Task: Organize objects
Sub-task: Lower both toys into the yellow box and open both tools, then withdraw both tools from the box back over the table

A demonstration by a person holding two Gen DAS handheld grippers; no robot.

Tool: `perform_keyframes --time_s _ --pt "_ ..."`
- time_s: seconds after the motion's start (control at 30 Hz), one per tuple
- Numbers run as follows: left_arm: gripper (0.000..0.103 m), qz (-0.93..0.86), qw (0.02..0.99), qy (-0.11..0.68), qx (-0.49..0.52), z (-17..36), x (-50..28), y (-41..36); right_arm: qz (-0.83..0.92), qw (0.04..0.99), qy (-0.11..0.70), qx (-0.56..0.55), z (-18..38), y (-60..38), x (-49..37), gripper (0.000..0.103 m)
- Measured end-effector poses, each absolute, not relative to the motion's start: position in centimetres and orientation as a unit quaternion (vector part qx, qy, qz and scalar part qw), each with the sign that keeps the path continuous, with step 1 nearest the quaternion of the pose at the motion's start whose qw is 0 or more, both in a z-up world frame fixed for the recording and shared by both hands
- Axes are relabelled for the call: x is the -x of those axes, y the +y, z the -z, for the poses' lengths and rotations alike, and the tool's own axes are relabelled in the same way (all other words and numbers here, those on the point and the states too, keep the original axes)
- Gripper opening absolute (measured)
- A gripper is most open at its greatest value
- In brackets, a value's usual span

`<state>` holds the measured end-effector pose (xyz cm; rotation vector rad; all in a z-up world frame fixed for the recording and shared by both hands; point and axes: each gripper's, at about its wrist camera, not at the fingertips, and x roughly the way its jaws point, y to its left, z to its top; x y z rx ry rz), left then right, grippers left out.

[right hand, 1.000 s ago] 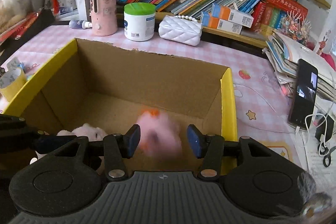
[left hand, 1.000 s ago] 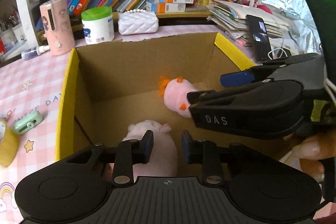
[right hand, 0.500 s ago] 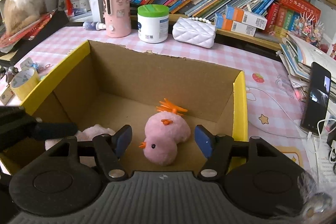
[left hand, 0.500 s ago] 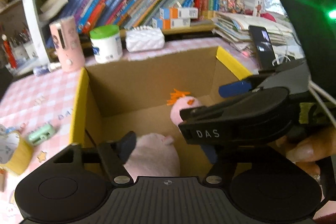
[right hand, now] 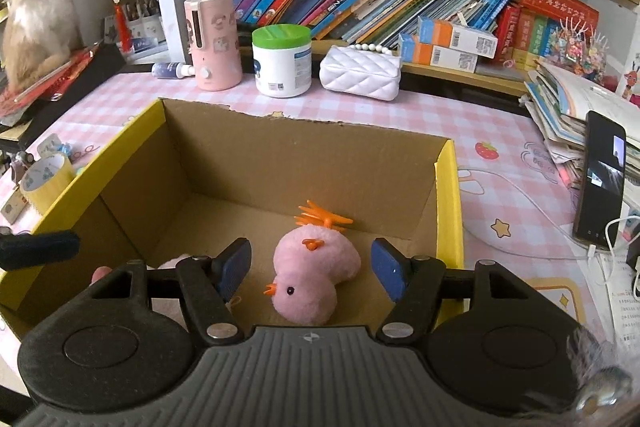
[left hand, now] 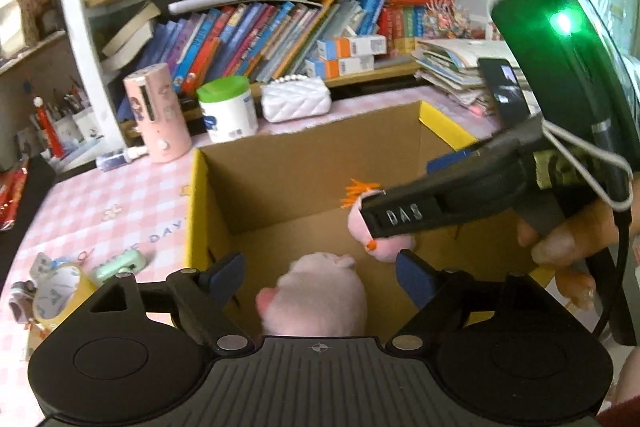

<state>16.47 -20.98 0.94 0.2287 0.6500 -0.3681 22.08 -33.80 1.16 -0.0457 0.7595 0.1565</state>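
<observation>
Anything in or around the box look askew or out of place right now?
The pink chick plush lies tipped on its side on the cardboard box floor, orange crest toward the far wall. Also, a cat sits on the red books at far left.

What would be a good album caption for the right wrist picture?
Open right gripper above a pink chick toy lying in a cardboard box, cat watching from the side.

Left tongs (left hand: 320,277) gape above a pink plush (left hand: 320,301) in the cardboard box (left hand: 320,163).
</observation>
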Motion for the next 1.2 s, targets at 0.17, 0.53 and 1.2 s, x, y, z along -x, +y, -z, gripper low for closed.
perform_keyframes --time_s 0.17,0.53,1.2 --pt "0.087 0.174 0.931 0.304 -0.105 -2.0 -15.7 -20.5 -0.095 0.923 0.373 0.019 -1.2 -33.9 -21.9 0.073" --pt "0.096 0.131 0.949 0.280 -0.054 -3.9 -13.7 -17.0 -0.056 0.949 0.307 -0.029 -4.1 -34.5 -18.5 0.077" --pt "0.099 0.174 0.950 0.260 -0.006 -3.0 -7.7 -10.7 0.139 0.945 0.289 -0.065 -4.3 -30.2 -5.2 0.082"
